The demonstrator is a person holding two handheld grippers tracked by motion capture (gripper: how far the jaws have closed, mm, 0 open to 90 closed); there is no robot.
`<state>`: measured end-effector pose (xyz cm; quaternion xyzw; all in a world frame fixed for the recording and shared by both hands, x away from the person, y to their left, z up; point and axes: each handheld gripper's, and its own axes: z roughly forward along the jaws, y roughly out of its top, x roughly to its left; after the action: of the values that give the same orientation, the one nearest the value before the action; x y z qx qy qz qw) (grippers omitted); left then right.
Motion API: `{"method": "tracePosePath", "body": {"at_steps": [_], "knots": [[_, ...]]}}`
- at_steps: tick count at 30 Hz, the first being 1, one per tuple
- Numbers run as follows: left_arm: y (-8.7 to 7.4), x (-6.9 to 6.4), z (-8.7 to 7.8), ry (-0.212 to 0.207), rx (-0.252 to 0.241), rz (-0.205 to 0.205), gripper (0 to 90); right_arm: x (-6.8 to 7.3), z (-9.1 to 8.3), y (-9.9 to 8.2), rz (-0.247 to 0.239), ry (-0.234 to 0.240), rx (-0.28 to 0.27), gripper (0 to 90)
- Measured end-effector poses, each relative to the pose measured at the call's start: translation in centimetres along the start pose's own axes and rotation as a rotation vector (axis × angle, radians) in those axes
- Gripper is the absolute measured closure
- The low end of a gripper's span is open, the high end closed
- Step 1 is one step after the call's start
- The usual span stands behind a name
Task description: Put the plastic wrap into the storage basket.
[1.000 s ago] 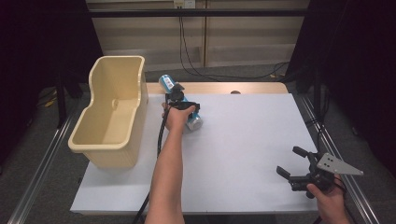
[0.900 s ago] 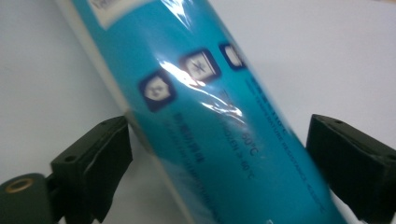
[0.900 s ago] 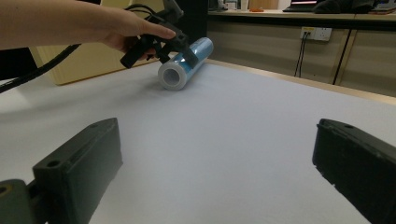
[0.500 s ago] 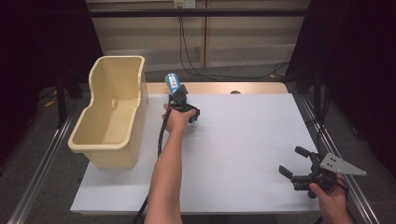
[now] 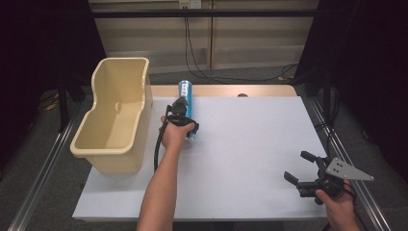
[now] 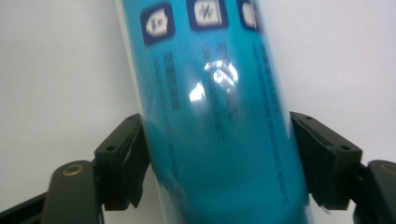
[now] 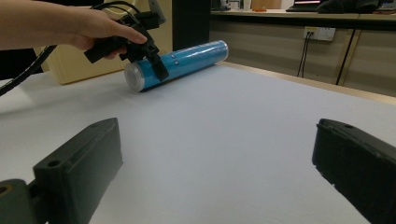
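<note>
A blue tube-shaped can with a clear cap lies on the white table, just right of the beige bin. My left gripper reaches over its near half, and its jaws have just been closing. In the left gripper view the can runs between the jaws of that gripper, and both pads touch its sides. The right gripper view shows the can with the left gripper clamped across it near the capped end. At the table's near right corner my right gripper stands open, with nothing between its fingers.
A deep beige plastic bin stands at the table's left edge, right beside the can. A wooden strip runs along the table's far edge. Cables hang at the wall behind. Metal rails flank the table on both sides.
The left gripper's jaws closed onto the can. The can swung from a slanted lie to pointing nearly straight away, and the left hand shifted a little toward the bin. The right gripper stayed put.
</note>
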<state>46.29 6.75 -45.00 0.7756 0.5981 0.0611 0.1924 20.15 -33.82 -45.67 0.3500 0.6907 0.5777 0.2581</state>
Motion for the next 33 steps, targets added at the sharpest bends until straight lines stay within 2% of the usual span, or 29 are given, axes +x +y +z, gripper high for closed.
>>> {"method": "tracePosePath", "body": {"at_steps": [2,4,8,10,14,20,22,28,29,30,31,33], "knots": [[0.4,0.1,-0.1,0.032,-0.053,0.02,22.7,0.0,0.0,0.0,-0.001,0.002,-0.001,1.2],[0.9,0.2,0.0,0.038,-0.068,0.007,21.0,0.0,0.0,0.0,0.001,0.001,0.003,1.2],[2.0,0.2,0.9,0.046,-0.048,0.007,18.3,-0.3,0.0,-0.1,0.009,-0.004,0.002,1.1],[2.6,0.3,1.4,0.042,-0.047,-0.007,18.3,-0.4,-0.2,-0.2,0.014,-0.005,-0.001,1.2],[4.0,0.5,1.9,0.057,-0.062,-0.016,19.7,-0.7,-0.3,-0.2,0.02,-0.008,-0.006,1.1],[5.9,1.1,2.3,0.072,-0.087,-0.067,23.6,-1.0,-0.3,-0.3,0.034,-0.004,-0.012,1.1],[6.4,1.3,2.5,0.075,-0.092,-0.069,23.5,-1.0,-0.3,-0.3,0.033,-0.004,-0.012,1.1],[7.1,1.4,3.7,0.095,-0.077,-0.092,23.8,-1.3,-0.1,-0.3,0.041,-0.001,-0.018,1.2],[7.2,1.4,3.8,0.098,-0.058,-0.084,24.9,-1.4,-0.1,-0.3,0.043,0.0,-0.019,1.2],[7.3,1.4,3.8,0.092,-0.059,-0.086,24.9,-1.4,-0.1,-0.3,0.043,0.0,-0.019,1.2],[7.3,1.3,3.8,0.094,-0.056,-0.082,28.6,-1.4,-0.1,-0.2,0.05,0.0,-0.021,1.1],[7.4,1.0,3.8,0.111,-0.05,-0.082,29.2,-1.4,-0.1,-0.2,0.052,0.0,-0.022,1.1]]}}
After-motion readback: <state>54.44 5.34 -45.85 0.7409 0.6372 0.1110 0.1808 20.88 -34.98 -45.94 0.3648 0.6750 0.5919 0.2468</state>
